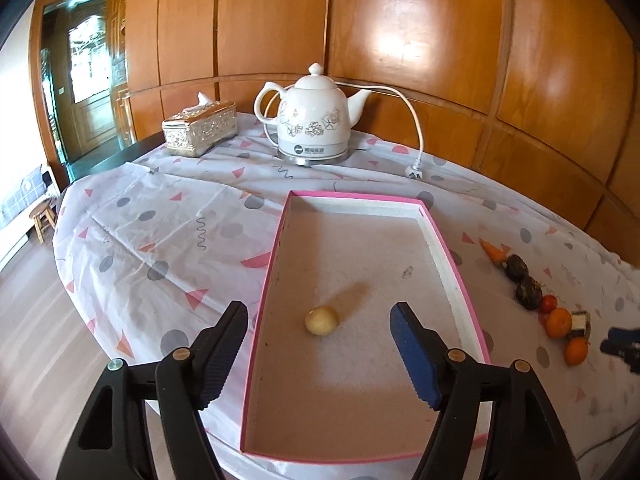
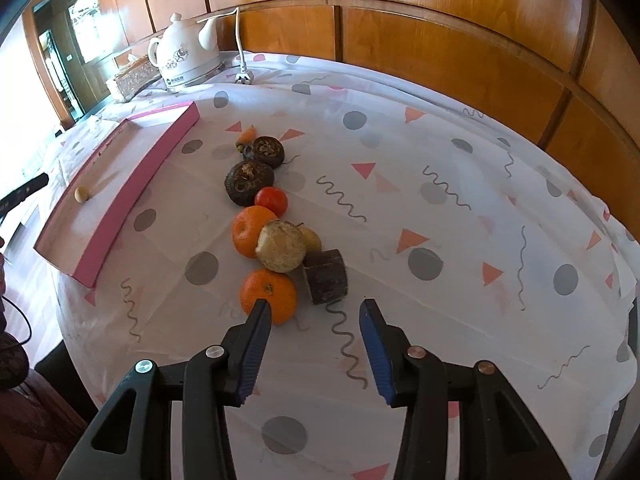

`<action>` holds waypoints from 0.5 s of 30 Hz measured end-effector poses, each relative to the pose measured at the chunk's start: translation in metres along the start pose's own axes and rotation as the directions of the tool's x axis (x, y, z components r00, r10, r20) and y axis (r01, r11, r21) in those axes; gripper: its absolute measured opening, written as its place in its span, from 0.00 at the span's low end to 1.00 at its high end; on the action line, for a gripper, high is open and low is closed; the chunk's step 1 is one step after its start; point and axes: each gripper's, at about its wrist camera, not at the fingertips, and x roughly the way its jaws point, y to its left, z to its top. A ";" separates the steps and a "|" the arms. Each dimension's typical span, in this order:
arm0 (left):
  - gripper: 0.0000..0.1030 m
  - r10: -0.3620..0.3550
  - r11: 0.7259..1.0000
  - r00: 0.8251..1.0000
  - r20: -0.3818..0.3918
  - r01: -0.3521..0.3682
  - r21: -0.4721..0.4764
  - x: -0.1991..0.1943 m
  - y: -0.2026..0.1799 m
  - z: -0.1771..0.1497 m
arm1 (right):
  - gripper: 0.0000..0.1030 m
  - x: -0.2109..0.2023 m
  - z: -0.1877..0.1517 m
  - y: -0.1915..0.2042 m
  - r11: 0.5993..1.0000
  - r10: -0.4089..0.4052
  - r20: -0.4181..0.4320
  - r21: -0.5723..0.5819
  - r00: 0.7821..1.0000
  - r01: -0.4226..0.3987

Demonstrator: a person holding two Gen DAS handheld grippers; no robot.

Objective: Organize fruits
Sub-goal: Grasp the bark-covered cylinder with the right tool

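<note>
A pink-rimmed tray (image 1: 436,236) lies on the table with one small pale round fruit (image 1: 321,320) in it. My left gripper (image 1: 320,312) is open and empty above the tray, the fruit between its fingers. In the right wrist view a row of produce lies on the cloth: a near orange (image 2: 269,295), a second orange (image 2: 250,230), a tan round fruit (image 2: 281,245), a red tomato (image 2: 272,201), two dark round fruits (image 2: 248,181), a dark sugarcane piece (image 2: 325,277) and a small carrot (image 2: 246,136). My right gripper (image 2: 316,309) is open and empty just before the near orange.
A white kettle (image 1: 314,120) with cord and plug (image 1: 414,171) and a tissue box (image 1: 200,128) stand at the back by the wood wall. The tray also shows in the right wrist view (image 2: 132,184), left of the row. The table edge drops off at left.
</note>
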 end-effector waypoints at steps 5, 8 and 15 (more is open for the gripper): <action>0.72 -0.018 1.000 0.999 -0.028 0.018 -0.002 0.001 0.004 -0.007 | 0.45 0.000 0.007 0.009 1.000 -0.001 0.019 0.002 1.000 0.001; 0.72 -0.027 1.000 0.999 -0.037 0.027 -0.008 0.001 0.007 -0.011 | 0.45 0.005 0.014 0.017 1.000 -0.011 0.012 -0.022 1.000 0.011; 0.75 -0.025 0.999 0.999 -0.034 0.024 -0.026 -0.004 0.014 -0.013 | 0.45 0.031 0.031 0.027 0.995 -0.053 -0.042 -0.090 0.998 0.049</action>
